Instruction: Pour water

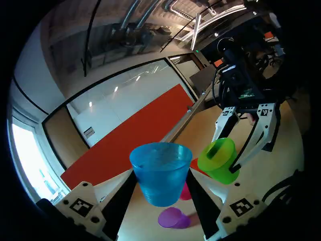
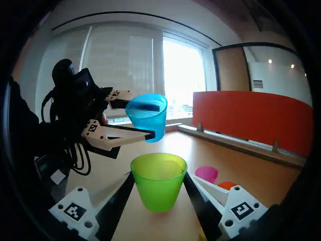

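My left gripper (image 1: 160,176) is shut on a translucent blue cup (image 1: 162,160), held upright in the air between its fingers. To the right of it in the left gripper view, my right gripper (image 1: 225,154) is shut on a green cup (image 1: 220,160), tilted with its mouth turned toward the blue cup. In the right gripper view the green cup (image 2: 159,188) sits between the right gripper (image 2: 159,177) fingers. The blue cup (image 2: 147,116) hangs above and behind it in the left gripper (image 2: 140,119). The two cups are apart. Whether either holds water I cannot tell.
A wooden table (image 2: 248,168) lies below with a purple cup (image 1: 173,217) on its side, a pink cup (image 2: 206,173) and an orange cup (image 2: 227,185). An orange-red panel (image 2: 252,116) runs along the table's far edge. A person's dark sleeve (image 2: 24,132) and cables are at the left.
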`<act>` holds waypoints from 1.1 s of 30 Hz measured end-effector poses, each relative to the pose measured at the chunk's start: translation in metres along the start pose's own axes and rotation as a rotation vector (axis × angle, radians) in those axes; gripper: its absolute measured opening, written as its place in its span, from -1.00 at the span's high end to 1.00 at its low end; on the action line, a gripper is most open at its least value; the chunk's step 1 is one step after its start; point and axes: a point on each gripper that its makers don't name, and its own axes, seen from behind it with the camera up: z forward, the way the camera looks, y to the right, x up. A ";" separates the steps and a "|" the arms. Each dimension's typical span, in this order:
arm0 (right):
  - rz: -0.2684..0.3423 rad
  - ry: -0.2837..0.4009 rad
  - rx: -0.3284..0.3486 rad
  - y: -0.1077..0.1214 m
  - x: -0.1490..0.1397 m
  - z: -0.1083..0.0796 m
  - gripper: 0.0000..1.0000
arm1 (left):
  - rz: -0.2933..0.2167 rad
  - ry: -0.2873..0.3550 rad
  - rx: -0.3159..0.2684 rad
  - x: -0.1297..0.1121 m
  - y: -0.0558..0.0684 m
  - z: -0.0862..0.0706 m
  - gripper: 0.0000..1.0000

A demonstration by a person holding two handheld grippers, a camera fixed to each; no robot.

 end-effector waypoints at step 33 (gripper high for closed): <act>-0.005 0.007 0.045 -0.019 0.001 0.003 -0.78 | 0.138 0.022 0.006 0.013 0.002 -0.004 -0.61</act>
